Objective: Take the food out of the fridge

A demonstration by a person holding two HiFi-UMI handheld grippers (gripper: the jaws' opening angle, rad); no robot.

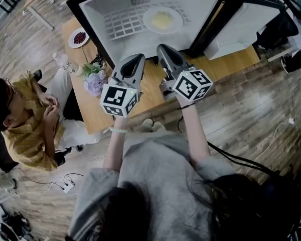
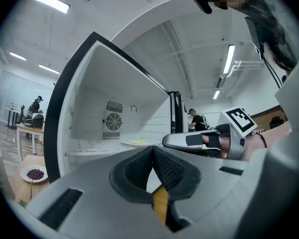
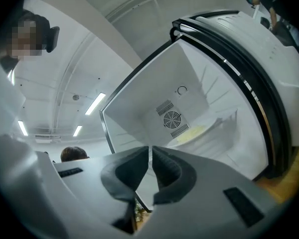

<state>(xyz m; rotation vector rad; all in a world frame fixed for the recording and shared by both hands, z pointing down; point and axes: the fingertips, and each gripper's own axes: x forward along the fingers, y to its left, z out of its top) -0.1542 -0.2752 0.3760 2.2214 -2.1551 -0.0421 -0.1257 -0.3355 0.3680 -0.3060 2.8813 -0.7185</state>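
A small white fridge [image 1: 90, 6] stands on a wooden table with its door [image 1: 251, 19] swung open to the right. On its wire shelf sits a white plate of yellow food [image 1: 162, 19], which also shows as a plate of yellow food [image 3: 193, 132] and a plate [image 2: 137, 142] in the gripper views. My left gripper [image 1: 138, 61] and right gripper [image 1: 163, 49] hover side by side just in front of the fridge opening. Both have their jaws together with nothing between them: left gripper [image 2: 153, 156], right gripper [image 3: 150, 159]. The right gripper [image 2: 189, 141] shows beside the left.
A small plate of red berries [image 1: 80, 37], a bunch of pale purple flowers [image 1: 95, 82] and a bottle [image 1: 65, 62] stand on the table [image 1: 150, 89] left of the fridge. A person in a yellow shirt [image 1: 25, 129] sits at the left. Cables lie on the wooden floor.
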